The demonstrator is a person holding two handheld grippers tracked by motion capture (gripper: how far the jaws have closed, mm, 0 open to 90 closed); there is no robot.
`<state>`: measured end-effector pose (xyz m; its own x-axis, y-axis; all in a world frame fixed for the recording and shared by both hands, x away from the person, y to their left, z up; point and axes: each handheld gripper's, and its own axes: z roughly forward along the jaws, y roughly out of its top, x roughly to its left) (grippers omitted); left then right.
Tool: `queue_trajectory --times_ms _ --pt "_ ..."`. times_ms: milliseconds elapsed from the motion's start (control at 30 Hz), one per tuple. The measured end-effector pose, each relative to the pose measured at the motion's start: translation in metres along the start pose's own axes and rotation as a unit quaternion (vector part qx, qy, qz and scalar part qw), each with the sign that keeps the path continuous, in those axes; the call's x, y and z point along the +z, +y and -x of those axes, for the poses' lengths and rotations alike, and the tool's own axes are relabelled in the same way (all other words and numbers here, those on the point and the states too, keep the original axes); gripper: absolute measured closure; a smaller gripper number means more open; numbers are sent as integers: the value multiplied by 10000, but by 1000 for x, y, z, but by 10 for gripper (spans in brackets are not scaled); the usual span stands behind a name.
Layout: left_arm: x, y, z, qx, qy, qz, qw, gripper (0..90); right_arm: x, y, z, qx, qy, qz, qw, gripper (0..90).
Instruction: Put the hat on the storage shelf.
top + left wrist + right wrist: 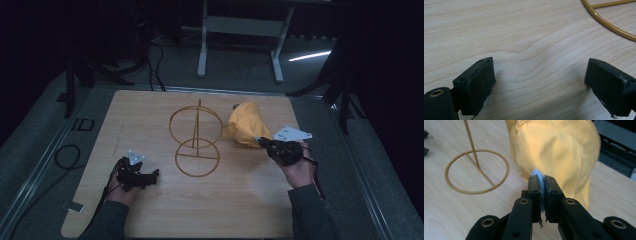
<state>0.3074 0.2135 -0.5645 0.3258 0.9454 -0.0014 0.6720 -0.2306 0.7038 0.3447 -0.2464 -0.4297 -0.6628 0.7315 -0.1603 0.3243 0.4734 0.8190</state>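
Observation:
A yellow cap (245, 122) hangs just above the wooden table (150, 110) at the right, lifted off the surface. My right gripper (260, 141) is shut on its near edge. In the right gripper view the pads (542, 192) pinch a pale blue part of the cap (559, 152). A gold wire stand (196, 135), with a ring base and an upright ring on a pole, is at the table's middle, left of the cap. My left gripper (152, 175) rests low at the front left. Its jaws are open (539, 82) over bare wood, with the stand's base ring (609, 25) beyond them.
A white desk frame (202, 50) stands on the floor behind the table. A black cable (67, 155) loops on the floor at the left. Dark stands flank the table's far corners. Bare wood lies between the stand and the front edge.

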Motion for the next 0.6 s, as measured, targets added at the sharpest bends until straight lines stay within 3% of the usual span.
queue_trajectory --times_ms 200,367,600 --pt "0 0 0 -13 -9 -3 10000 98 -7 9 12 -3 -131 68 9999 849" --pt "0 0 0 -13 -9 -3 10000 98 -24 22 27 -5 -346 260 9991 851" --pt "0 0 0 -16 -10 -4 10000 98 -42 34 37 -72 -613 365 9974 853"
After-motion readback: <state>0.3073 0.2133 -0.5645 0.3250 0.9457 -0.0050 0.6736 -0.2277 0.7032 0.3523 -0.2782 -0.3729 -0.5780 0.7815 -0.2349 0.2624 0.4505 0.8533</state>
